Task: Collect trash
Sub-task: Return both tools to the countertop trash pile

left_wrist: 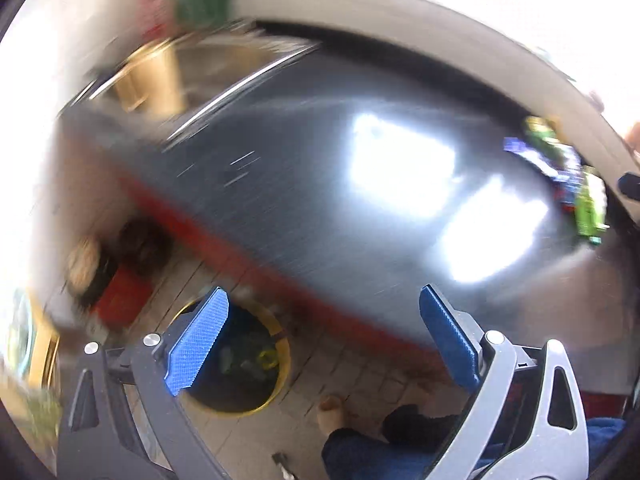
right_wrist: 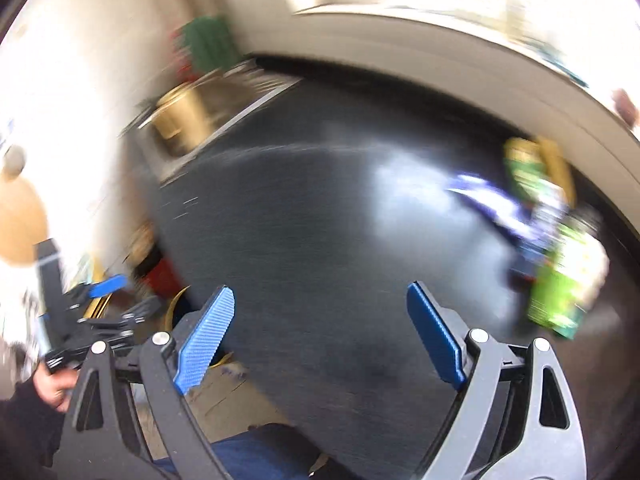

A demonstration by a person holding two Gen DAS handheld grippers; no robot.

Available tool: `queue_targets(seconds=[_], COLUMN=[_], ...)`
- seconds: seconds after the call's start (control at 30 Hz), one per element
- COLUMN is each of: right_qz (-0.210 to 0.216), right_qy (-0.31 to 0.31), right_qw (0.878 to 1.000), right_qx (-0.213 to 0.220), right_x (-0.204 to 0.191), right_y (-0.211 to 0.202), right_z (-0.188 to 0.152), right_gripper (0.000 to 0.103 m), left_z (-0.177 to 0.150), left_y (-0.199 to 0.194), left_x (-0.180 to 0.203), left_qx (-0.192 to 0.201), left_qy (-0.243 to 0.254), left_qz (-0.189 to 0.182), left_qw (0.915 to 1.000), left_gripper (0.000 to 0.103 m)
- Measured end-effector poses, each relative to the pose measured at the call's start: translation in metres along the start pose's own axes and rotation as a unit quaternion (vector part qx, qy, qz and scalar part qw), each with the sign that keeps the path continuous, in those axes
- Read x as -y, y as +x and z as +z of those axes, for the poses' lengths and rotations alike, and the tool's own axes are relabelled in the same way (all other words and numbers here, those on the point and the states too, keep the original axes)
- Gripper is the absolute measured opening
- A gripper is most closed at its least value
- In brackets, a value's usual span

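Both views are motion-blurred. A cluster of trash lies at the right end of a dark table [right_wrist: 304, 208]: a green packet [right_wrist: 568, 276], a blue-white wrapper [right_wrist: 492, 200] and a green-yellow packet [right_wrist: 532, 168]. The same trash shows in the left wrist view [left_wrist: 560, 168]. My right gripper [right_wrist: 320, 332] is open and empty over the table's near edge, left of the trash. My left gripper [left_wrist: 320, 336] is open and empty above the table's near edge and a yellow-rimmed bin [left_wrist: 236, 360] on the floor, which holds some trash. The left gripper also shows in the right wrist view [right_wrist: 104, 300].
A metal sink [left_wrist: 208, 68] with a yellowish object [right_wrist: 184, 116] sits at the table's far left. The table has a red front edge [left_wrist: 248, 256]. A red and dark object [left_wrist: 120, 296] stands on the tiled floor. The person's legs [left_wrist: 380, 452] are by the table.
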State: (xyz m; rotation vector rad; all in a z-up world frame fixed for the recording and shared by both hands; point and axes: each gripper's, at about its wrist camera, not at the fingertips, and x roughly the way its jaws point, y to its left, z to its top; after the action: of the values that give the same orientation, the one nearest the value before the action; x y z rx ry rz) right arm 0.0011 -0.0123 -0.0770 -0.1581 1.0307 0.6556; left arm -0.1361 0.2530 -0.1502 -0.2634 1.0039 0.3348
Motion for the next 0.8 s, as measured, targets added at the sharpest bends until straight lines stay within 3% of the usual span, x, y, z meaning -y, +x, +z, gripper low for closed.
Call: queue_targets(seconds=[0.17,0.37,0.53,0.8], right_qz=[-0.058,-0.082,-0.080,-0.067], right_qy=[0.093,0.168,0.188,0.185], right_qw=[0.994,0.981,0.978,0.980], right_qx=[0.022,0.043,0.047,0.001], right_x=[0.103,0.182,0.222,0.262], right_y=[-0.035,-0.066,-0.063,-0.002], right_z=[-0.021,-0.043,-0.043,-0.019], right_gripper=[0.085,0.085,0.083,0.078], left_z=[0.049,0.076,0.083,0.096], left_y=[0.004,0.009,0.030,0.097], left_x=[0.115,0.236,0.290,0.336], left_qx=[0.016,0.030,0.024,-0.009], left_qy=[0.100,0.191,0.242,0.274], left_qz=[-0.065,-0.136,-0.157,-0.151], left_qw=[0.9927,0.9716,0.9572,0.9498], left_gripper=[0.093,0.094,0.093,0.093])
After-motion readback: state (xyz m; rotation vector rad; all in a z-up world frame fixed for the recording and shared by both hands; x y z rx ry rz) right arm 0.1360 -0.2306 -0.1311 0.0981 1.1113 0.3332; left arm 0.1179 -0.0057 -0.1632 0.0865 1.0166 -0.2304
